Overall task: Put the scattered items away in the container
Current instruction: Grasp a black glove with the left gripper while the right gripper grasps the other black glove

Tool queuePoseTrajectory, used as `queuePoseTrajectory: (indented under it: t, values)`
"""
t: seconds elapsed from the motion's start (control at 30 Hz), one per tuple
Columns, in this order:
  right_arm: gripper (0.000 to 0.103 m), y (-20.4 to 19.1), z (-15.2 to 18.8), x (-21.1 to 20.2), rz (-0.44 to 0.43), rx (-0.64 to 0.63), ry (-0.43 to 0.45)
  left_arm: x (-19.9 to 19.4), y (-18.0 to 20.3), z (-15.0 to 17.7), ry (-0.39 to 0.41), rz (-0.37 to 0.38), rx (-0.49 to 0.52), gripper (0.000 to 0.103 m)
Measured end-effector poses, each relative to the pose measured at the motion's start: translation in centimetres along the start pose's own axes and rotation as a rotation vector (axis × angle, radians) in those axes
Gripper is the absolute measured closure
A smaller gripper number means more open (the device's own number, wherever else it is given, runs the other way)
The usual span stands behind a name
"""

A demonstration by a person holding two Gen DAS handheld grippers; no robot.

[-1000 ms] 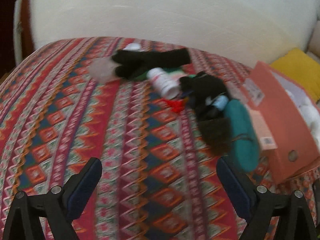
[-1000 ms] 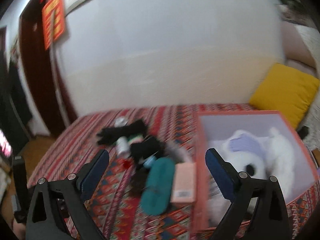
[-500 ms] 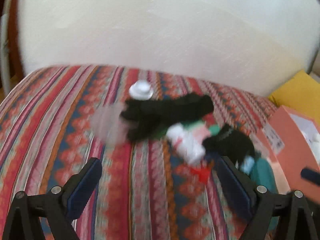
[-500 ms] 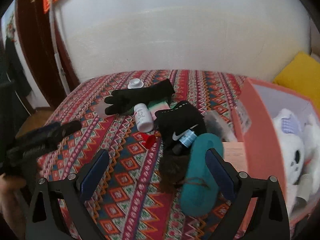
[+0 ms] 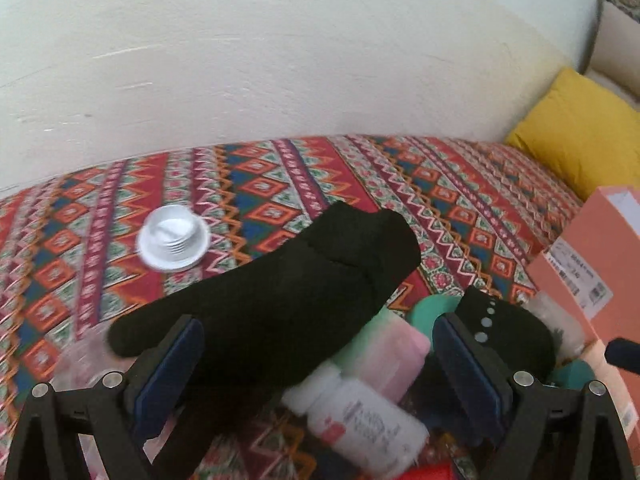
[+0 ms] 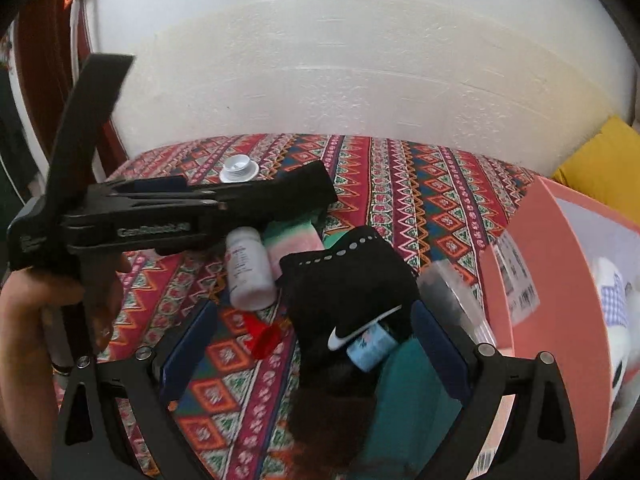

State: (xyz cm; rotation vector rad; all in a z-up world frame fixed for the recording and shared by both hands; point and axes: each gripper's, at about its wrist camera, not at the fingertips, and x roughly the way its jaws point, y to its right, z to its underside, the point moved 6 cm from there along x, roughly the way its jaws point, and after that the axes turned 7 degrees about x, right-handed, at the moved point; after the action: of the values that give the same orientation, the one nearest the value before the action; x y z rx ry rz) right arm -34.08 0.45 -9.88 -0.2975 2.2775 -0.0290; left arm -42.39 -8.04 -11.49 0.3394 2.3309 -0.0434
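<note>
1. The left gripper (image 5: 318, 364) hangs low over the bed (image 5: 440, 184), its fingers (image 5: 168, 364) spread wide on either side of a long black sock (image 5: 280, 300), not touching it that I can see.
2. The right gripper (image 6: 314, 352) has its fingers (image 6: 188, 352) spread as well, framing a black Nike sock (image 6: 348, 288) heaped on the pile.
3. A white bottle (image 6: 248, 268) lies beside that sock, with a pink-and-green pouch (image 6: 294, 240) just behind it and a red cap (image 6: 262, 338) in front.
4. A white lid (image 5: 174, 238) sits alone nearer the bed's wall edge.
5. The salmon box (image 6: 560, 300) stands at the right edge of the bed, just beside the pile, with a white plush toy (image 6: 616, 320) inside.
6. A yellow cushion (image 5: 580, 128) rests beyond the box.
</note>
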Motion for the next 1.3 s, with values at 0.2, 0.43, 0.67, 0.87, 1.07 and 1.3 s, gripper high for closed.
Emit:
queuePoseTrajectory:
  t: [0.2,0.43,0.67,0.87,1.07,1.3]
  values:
    - [0.004,0.3,-0.3,3.0,0.005,-0.01,-0.02,2.3,-0.5,0.2,-0.008,-0.033,0.03,0.007]
    - [0.004,0.8,0.4,6.0,-0.009,0.034,-0.057,4.4,-0.9,1.4,-0.049,-0.056,0.056,0.007]
    - [0.002,0.0,0.9,7.2,0.054,-0.06,-0.057,4.9,-0.9,1.6,-0.026,-0.073,0.067,0.007]
    - [0.006,0.1,0.9,7.7,0.107,-0.066,-0.061,5.4,-0.4,1.8,-0.031,-0.079,0.104,0.017]
    - [0.045,-0.7,1.0,6.7,0.164,-0.166,-0.01,5.2,-2.2,1.7,-0.042,-0.041,0.005,0.078]
    - [0.041,-1.2,1.1,6.8,0.147,-0.183,-0.022,3.8,-3.5,1.2,0.0,-0.028,-0.05,0.084]
